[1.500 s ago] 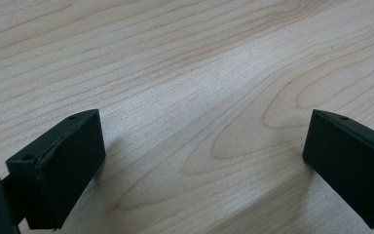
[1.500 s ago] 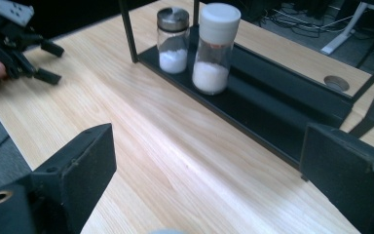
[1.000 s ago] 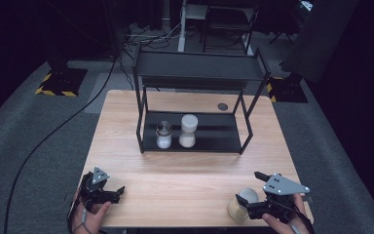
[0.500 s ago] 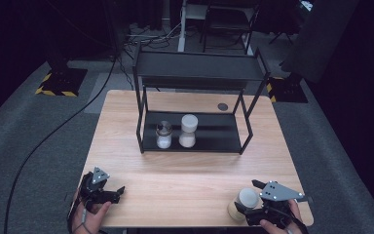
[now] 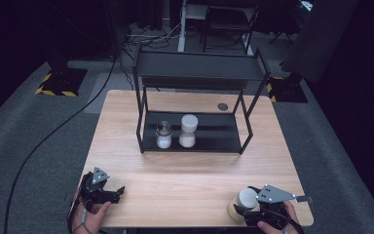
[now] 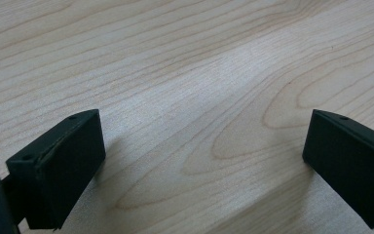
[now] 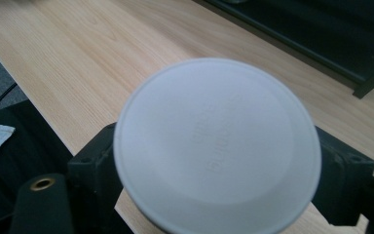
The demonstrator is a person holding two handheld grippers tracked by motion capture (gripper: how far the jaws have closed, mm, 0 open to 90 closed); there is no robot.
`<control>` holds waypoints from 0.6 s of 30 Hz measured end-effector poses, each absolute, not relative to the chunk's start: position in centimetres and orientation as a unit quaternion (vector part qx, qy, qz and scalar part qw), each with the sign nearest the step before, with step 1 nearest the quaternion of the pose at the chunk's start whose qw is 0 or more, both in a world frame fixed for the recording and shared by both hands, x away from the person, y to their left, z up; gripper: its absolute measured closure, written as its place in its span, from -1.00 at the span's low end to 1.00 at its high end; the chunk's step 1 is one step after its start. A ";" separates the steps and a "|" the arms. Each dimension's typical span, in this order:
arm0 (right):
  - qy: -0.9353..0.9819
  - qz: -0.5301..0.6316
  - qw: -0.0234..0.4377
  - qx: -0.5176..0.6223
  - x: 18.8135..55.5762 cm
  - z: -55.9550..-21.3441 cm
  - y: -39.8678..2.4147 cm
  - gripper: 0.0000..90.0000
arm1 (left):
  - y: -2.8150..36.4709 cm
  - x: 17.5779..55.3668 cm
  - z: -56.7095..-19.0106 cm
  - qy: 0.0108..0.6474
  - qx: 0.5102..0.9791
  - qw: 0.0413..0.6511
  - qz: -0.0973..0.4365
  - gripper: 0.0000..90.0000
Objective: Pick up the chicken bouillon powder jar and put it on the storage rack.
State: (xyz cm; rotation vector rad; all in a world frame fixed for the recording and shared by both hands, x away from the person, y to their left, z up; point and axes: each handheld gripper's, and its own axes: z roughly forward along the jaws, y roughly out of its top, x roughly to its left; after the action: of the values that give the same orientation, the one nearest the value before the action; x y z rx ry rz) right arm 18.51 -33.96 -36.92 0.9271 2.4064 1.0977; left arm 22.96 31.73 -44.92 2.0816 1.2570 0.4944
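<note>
A dark room with grey carpet surrounds a light wooden table (image 5: 185,180), and a black two-level metal shelf (image 5: 199,73) stands on the far half of that table. Everything here is placed against that shelf. On its lower level, toward the left end, a small glass jar with a metal cap (image 5: 163,135) stands upright, and a white-lidded jar (image 5: 188,130) stands just beside it on the right; both hold something white. A small dark round mark (image 5: 222,106) shows on the tabletop behind the shelf, near its right rear leg. Well in front of the shelf, at the near right corner of the table, a jar with a white lid (image 5: 246,199) stands upright. The right gripper (image 5: 246,213) sits at this jar, with the person's right hand behind it. Its jaws have just been closing, and in the right gripper view the round white lid (image 7: 217,146) lies between them, one black jaw touching each side of the jar just below the lid, so the gripper holds the jar. Well in front of the shelf on the other side, at the near left corner of the table, the left gripper (image 5: 119,191) rests low over bare wood in the person's left hand. In the left gripper view its jaws stand wide apart, and between them lies the wood.
</note>
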 end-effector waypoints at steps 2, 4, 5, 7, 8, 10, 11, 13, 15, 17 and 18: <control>0.845 0.387 0.167 0.328 18.6 -37.0 -34.0 -0.46 | 31.7 23.0 -44.9 0.479 0.794 0.324 0.188 -0.97; 0.846 0.391 0.166 0.323 18.6 -37.0 -34.2 -0.33 | 31.7 23.0 -44.9 0.479 0.794 0.324 0.188 -0.97; 0.846 0.393 0.165 0.321 18.6 -37.0 -34.2 -0.28 | 31.7 23.0 -44.9 0.479 0.794 0.324 0.188 -0.97; 0.846 0.393 0.168 0.319 18.5 -37.0 -34.1 -0.27 | 31.7 23.0 -44.9 0.479 0.794 0.324 0.189 -0.97; 0.846 0.393 0.167 0.320 18.5 -36.9 -34.1 -0.26 | 31.7 23.0 -44.9 0.479 0.794 0.324 0.188 -0.97; 0.842 0.399 0.163 0.324 18.6 -37.0 -34.2 -0.27 | 31.7 23.0 -44.9 0.479 0.794 0.324 0.188 -0.97; 0.842 0.401 0.160 0.325 18.7 -36.9 -34.3 -0.27 | 31.7 23.0 -44.9 0.479 0.793 0.324 0.188 -0.97; 0.844 0.398 0.161 0.320 18.8 -36.7 -34.2 -0.27 | 31.7 22.9 -45.0 0.481 0.792 0.326 0.189 -0.97; 0.847 0.395 0.166 0.315 18.8 -36.5 -34.0 -0.27 | 31.7 23.0 -45.0 0.481 0.792 0.325 0.189 -0.97; 0.847 0.396 0.166 0.313 19.0 -36.3 -34.0 -0.27 | 31.7 22.9 -45.0 0.481 0.792 0.325 0.189 -0.97; 0.847 0.397 0.164 0.313 19.2 -36.1 -34.1 -0.27 | 31.7 22.9 -45.0 0.481 0.792 0.325 0.189 -0.97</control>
State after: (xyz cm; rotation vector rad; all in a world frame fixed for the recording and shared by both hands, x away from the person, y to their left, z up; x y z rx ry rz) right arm 19.17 -34.07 -36.14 0.8912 2.4141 1.1317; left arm 22.94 31.70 -44.96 2.0768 1.2611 0.4956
